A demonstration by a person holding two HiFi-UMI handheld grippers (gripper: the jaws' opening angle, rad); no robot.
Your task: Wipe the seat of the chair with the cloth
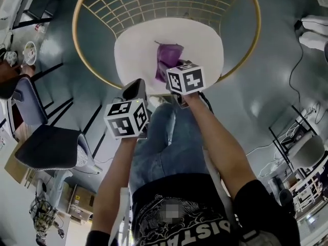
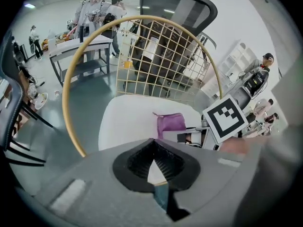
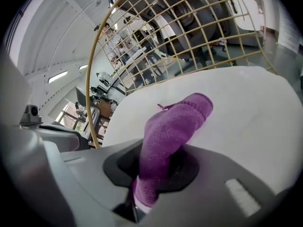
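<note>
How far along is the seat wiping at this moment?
Done: the purple knitted cloth is picked up, clamped in the jaws of the right gripper. In hand: it is held over the white round chair seat; contact isn't clear. Left: the wiping strokes; no coverage shows. The left gripper is shut and empty.

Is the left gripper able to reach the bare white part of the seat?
Probably yes: the left gripper hovers at the near edge of the seat with nothing between; the cloth held by the right gripper lies aside.
</note>
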